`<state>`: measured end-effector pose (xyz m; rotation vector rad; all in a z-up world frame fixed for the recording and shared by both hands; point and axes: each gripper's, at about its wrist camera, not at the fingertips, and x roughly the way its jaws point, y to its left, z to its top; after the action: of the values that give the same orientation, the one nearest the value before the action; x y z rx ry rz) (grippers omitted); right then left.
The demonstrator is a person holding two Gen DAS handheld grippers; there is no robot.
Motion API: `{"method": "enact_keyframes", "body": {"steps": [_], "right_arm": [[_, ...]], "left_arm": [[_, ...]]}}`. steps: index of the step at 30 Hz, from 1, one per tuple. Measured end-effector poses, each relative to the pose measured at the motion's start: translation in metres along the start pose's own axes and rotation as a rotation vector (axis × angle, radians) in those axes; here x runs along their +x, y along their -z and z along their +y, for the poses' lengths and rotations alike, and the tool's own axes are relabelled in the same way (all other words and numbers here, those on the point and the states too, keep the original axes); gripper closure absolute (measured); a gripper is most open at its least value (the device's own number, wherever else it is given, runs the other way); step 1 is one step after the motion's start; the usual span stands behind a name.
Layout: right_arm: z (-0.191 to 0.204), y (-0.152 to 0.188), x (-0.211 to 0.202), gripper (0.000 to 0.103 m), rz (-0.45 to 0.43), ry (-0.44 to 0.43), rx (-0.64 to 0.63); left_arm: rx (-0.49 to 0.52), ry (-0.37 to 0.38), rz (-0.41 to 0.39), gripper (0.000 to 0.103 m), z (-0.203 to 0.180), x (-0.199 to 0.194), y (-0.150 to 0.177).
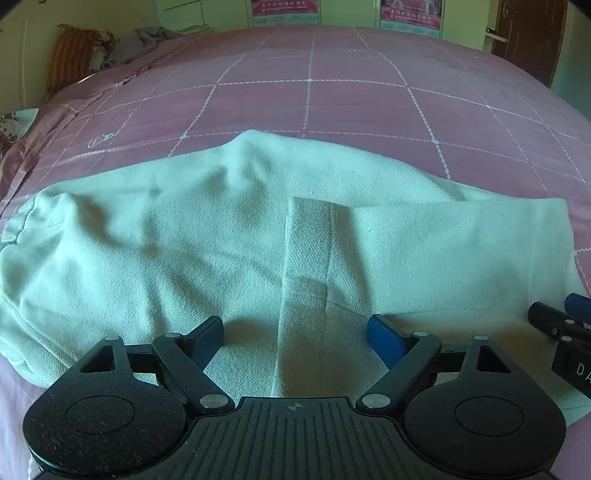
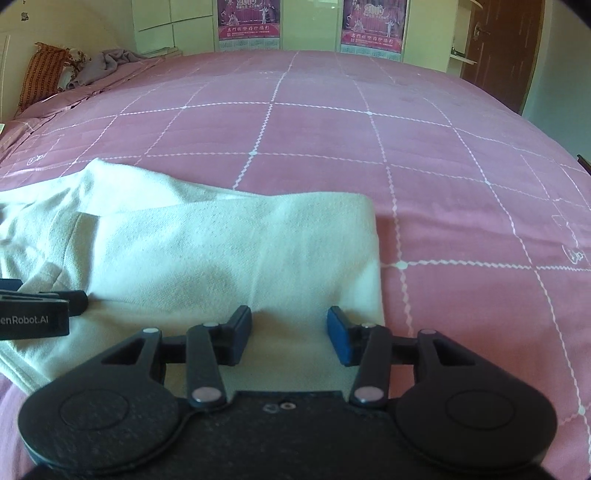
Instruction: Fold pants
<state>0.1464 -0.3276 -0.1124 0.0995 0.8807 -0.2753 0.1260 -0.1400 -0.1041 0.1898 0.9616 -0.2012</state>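
A: Pants (image 1: pixel 207 236), pale mint-white with a coarse woven texture, lie on the bed (image 1: pixel 332 103) near its front side. One leg is folded back over the body; its hem band (image 1: pixel 306 240) runs straight away from the left wrist camera.

B: Edges?

A: Far edge is a rounded hump; the waistband (image 1: pixel 14 229) bunches at the left. In the right wrist view the fold (image 2: pixel 373 236) ends in a soft, thick rounded corner, with bare sheet beyond it on the right.

B: Open room?

A: Wide stretch of pink sheet behind and to the right of the pants, with a white stitched grid and a few shallow creases.

B: Left gripper (image 1: pixel 295 334)?

A: Fingers (image 1: pixel 386 338) spread wide, blue pads either side of the hem band, low over the cloth. Whether they touch it I cannot tell.

B: Right gripper (image 2: pixel 290 334)?

A: Fingers (image 2: pixel 340 338) also apart, over the folded layer just inside its right edge, nothing clamped. The two grippers sit side by side, near each other.

B: Surroundings?

A: Striped orange pillow (image 2: pixel 40 70) and grey crumpled cloth (image 2: pixel 107 64) at the bed's far left; two pink posters (image 2: pixel 373 29) on the wall; a dark wooden door (image 2: pixel 502 51) at right.
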Motion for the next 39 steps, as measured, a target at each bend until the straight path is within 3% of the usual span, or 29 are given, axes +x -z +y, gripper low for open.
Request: {"method": "enact_keyframes", "body": {"steps": [10, 15, 21, 23, 24, 25, 26, 29, 31, 35, 39], "right_arm": [[0.013, 0.03, -0.031, 0.056, -0.019, -0.021, -0.053], [0.015, 0.027, -0.045, 0.056, -0.002, -0.06, -0.026], [0.044, 0.015, -0.056, 0.056, -0.062, -0.164, 0.013], [0.056, 0.014, -0.051, 0.052, -0.049, -0.194, 0.035], [0.06, 0.014, -0.046, 0.045, -0.032, -0.212, 0.053], [0.066, 0.017, -0.039, 0.033, 0.0, -0.225, 0.067], [0.074, 0.021, -0.032, 0.029, 0.031, -0.217, 0.045], [0.1, 0.027, -0.035, 0.024, 0.02, -0.149, -0.12], [0.1, 0.026, -0.045, 0.028, -0.011, -0.189, -0.088], [0.105, 0.015, -0.056, 0.028, -0.058, -0.241, -0.04], [0.115, 0.013, -0.053, 0.028, -0.038, -0.288, -0.022]], "left_arm": [[0.027, 0.007, -0.016, 0.018, 0.009, -0.024, 0.029], [-0.074, 0.003, -0.039, 0.018, 0.035, -0.048, 0.033], [-0.127, -0.053, -0.05, 0.017, 0.07, -0.056, 0.036], [-0.119, -0.059, 0.003, 0.017, 0.076, -0.046, 0.039], [-0.107, -0.062, 0.049, 0.017, 0.077, -0.036, 0.042], [-0.11, -0.054, 0.062, 0.017, 0.079, -0.032, 0.046], [-0.123, -0.044, 0.055, 0.017, 0.083, -0.032, 0.048], [-0.141, -0.033, 0.041, 0.017, 0.089, -0.038, 0.05], [-0.154, -0.028, 0.024, 0.017, 0.096, -0.045, 0.05], [-0.258, 0.005, 0.016, 0.017, 0.124, -0.054, 0.055], [-0.393, 0.018, 0.04, 0.017, 0.159, -0.052, 0.067]]}}
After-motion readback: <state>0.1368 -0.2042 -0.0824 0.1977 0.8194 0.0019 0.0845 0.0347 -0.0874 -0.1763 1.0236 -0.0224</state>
